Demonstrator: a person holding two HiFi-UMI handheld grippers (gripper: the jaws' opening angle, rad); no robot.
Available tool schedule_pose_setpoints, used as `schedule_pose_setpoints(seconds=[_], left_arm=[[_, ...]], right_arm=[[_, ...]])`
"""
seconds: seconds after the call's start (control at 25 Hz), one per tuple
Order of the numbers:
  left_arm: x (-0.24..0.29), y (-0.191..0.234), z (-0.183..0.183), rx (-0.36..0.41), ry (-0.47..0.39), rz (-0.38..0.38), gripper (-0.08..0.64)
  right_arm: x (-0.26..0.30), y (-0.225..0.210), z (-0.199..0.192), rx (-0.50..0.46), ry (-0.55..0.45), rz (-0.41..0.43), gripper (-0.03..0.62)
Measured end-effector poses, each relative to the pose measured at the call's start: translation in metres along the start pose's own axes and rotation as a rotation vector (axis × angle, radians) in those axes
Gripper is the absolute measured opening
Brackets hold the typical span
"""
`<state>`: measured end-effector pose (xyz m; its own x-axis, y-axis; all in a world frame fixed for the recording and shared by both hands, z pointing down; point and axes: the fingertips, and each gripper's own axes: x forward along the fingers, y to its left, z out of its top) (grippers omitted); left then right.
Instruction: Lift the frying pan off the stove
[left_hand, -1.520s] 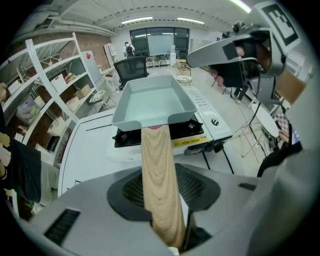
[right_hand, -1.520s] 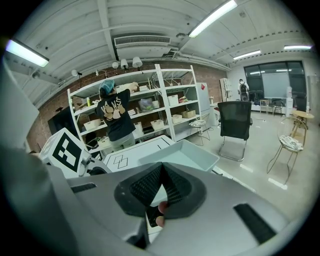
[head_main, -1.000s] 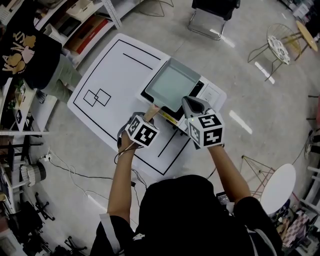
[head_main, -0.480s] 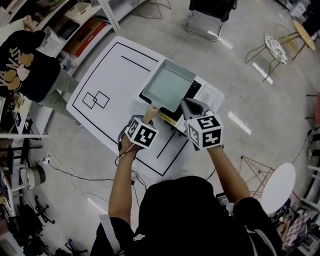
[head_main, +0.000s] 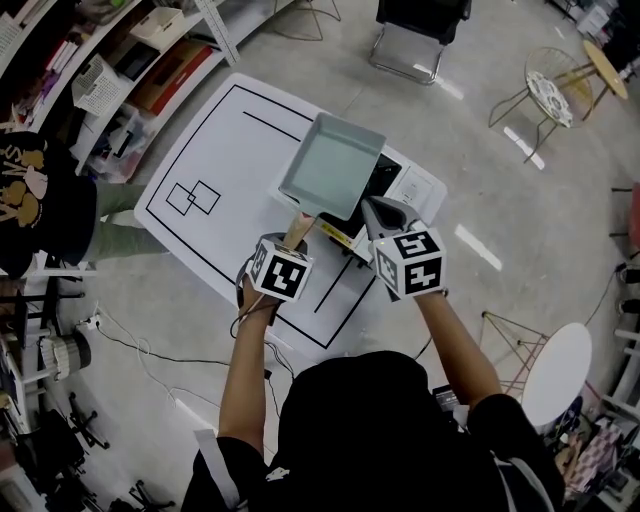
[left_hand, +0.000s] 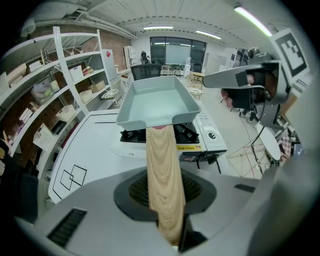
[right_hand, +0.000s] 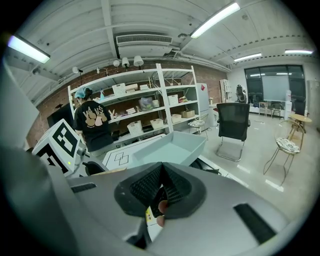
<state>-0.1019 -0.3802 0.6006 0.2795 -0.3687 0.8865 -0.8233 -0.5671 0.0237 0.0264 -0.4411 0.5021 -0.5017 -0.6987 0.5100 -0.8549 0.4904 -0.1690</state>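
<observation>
Nearest to me, my left gripper (left_hand: 165, 200) is closed partway, its pads clamped on the wooden handle (left_hand: 161, 165), with nothing else in it. My right gripper (right_hand: 161, 197) has its jaws together and empty; it hangs just beside the handle, nose toward the stove's front.

Out at the end of that handle, the pan (left_hand: 157, 102) is up in the air, above the stove (left_hand: 200, 137) and looking clear of the grate, tilted a little. Beyond lies the white table (head_main: 210, 150), then the shelves (right_hand: 145, 107) with a person (right_hand: 92, 125) standing at them.

My worry is leverage. I hold only the handle's near end, and all the weight sits far out front. The smooth wood could twist or slide in the pads, letting the pan sag and its far edge catch the grate. A swing to the right could also knock it against my idle gripper.

The left gripper view alone shows the grip on the wood and the gap under the pan. The head view shows neither, but it alone shows the pan sitting off to the left of the stove, partly over the bare table. Only the right gripper view shows those jaws together.
</observation>
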Motion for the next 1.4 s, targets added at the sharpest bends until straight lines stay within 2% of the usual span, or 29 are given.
schedule_pose_setpoints(seconds=[0.32,0.72,1.4], left_arm=[[-0.029,-0.01,-0.011,-0.027,-0.055,0.015,0.083],[-0.071,-0.027,-0.039,-0.023,-0.099,0.052,0.083],[-0.144,-0.083,-0.118,0.001,-0.146,0.076,0.083]], right_arm=[[-0.021,0.023,0.0,-0.023,-0.028,-0.003,0.002],[-0.057,0.066,-0.006,-0.063,-0.065,0.013,0.002],[-0.147,0.149,-0.035,-0.1,-0.131,0.018,0.002]])
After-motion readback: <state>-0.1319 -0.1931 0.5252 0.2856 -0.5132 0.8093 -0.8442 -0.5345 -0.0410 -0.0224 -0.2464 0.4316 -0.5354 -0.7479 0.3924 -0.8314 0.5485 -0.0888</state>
